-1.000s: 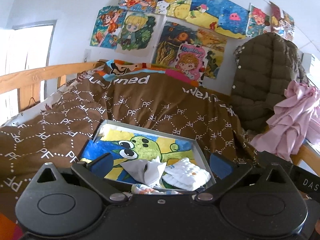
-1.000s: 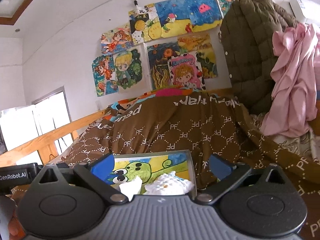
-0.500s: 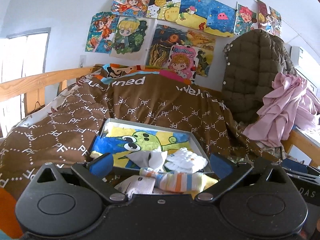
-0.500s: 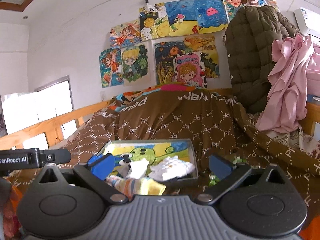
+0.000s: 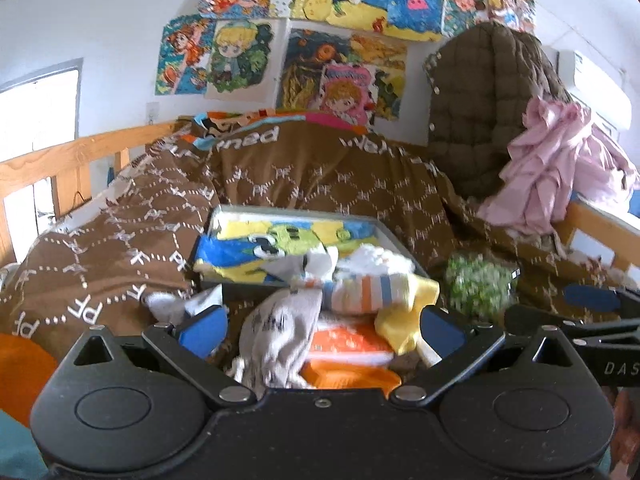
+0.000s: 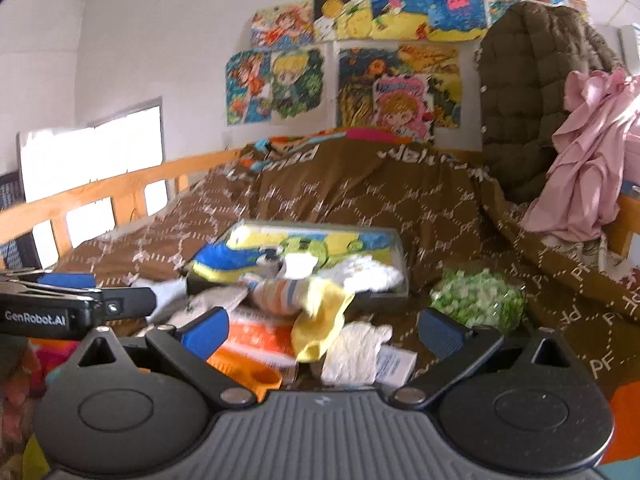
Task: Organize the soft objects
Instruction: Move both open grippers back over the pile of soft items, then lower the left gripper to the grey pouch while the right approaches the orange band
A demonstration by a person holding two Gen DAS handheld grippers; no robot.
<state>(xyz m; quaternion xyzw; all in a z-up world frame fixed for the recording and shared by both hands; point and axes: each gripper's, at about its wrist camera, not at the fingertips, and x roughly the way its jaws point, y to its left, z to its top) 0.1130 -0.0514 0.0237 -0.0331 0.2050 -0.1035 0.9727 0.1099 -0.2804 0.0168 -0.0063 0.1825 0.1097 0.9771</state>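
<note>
Daylight pours in from the window [image 6: 92, 152] on the left, blown out to pure white in both views, and the white wall [image 5: 120, 20] glows evenly with only soft shadow. Motion blur smears the striped sock [image 5: 368, 292], the tray [image 6: 396, 240] and the green bundle [image 6: 476, 300], worse in the right wrist view. Fisheye bending curves the wooden bed rail [image 5: 80, 156] and squeezes the posters [image 6: 400, 4], with dark vignette at the corners.

Left gripper [image 5: 322, 326]: glossy black body, round caps, silver screws, blue pads [image 5: 204, 328]. Right gripper [image 6: 322, 330]: ribbed grey housing, black linkages. "GenRobot.AI" is printed white at mid-left of the right view.
</note>
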